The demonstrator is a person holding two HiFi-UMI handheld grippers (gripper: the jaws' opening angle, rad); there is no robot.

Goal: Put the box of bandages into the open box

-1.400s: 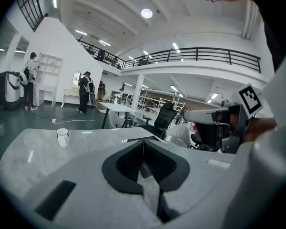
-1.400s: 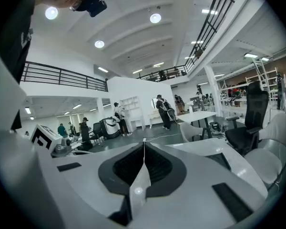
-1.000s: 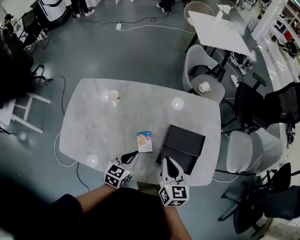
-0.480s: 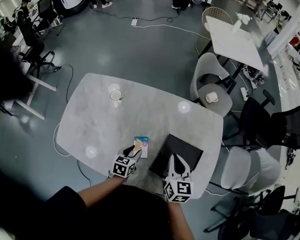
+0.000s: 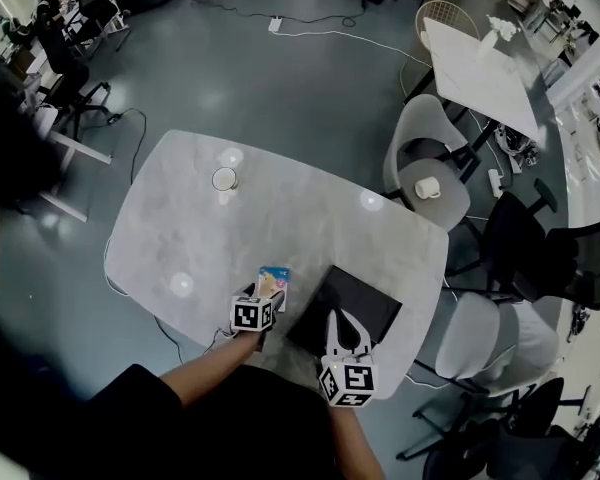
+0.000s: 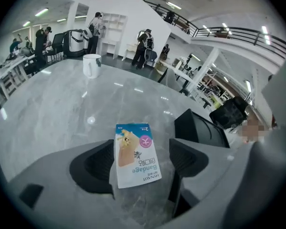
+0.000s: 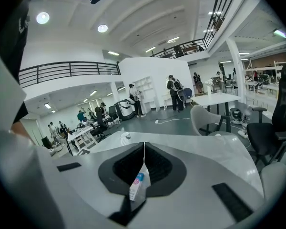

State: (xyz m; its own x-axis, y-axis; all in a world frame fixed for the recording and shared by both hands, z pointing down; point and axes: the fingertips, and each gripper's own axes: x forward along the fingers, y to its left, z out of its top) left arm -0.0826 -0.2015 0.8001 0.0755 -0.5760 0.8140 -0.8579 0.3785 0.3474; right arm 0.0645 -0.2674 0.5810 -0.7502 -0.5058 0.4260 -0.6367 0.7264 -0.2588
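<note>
The bandage box, a small flat pack printed blue and white, lies on the grey marble table. My left gripper reaches it from the near side. In the left gripper view the bandage box lies flat between the jaws of the left gripper, which are opening and stand apart on either side without pressing it. The open black box sits just right of the pack, and it also shows as the black box in the left gripper view. My right gripper hovers over its near edge, and in its own view the right gripper is shut and empty.
A white mug stands at the table's far left. Grey chairs crowd the right side, with a white table behind them. The table's near edge runs just under my arms. People stand far off in the room.
The left gripper has moved forward to the bandage box, and its jaws have gone from shut to spread around it. The right gripper has stayed over the black box's near edge.
</note>
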